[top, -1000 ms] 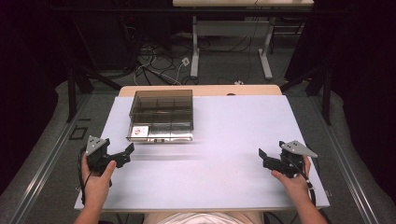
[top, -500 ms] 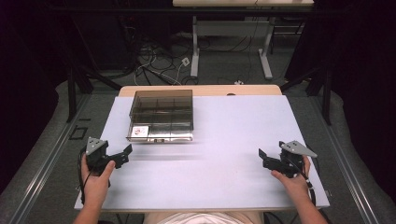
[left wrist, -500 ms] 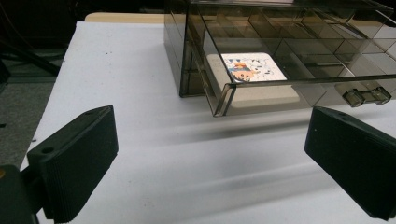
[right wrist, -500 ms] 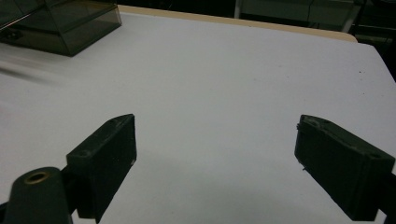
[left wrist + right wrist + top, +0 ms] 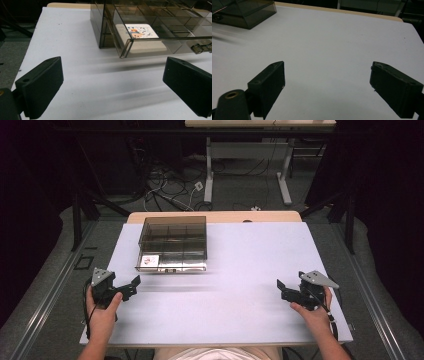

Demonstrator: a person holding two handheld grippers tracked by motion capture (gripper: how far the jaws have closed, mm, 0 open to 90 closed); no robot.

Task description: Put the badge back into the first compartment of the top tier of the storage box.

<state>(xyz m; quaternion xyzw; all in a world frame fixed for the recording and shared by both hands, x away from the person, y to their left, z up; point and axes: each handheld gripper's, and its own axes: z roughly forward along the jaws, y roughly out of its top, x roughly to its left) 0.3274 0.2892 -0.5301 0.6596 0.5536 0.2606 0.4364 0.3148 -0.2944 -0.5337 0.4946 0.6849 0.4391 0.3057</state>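
Both grippers low over the white table [image 5: 240, 270], jaws wide apart and empty: left gripper [image 5: 131, 286] at the near left, right gripper [image 5: 283, 289] at the near right. Smoky clear compartment box [image 5: 172, 242] at the far left, just beyond the left gripper, a small picture card [image 5: 138, 31] in its near-left cell, a metal latch [image 5: 201, 47] on its near wall. Best to approach slowly with the left gripper, jaws kept apart and level with the near wall, steadying the box before touching the latch, so no sliding on the smooth table.
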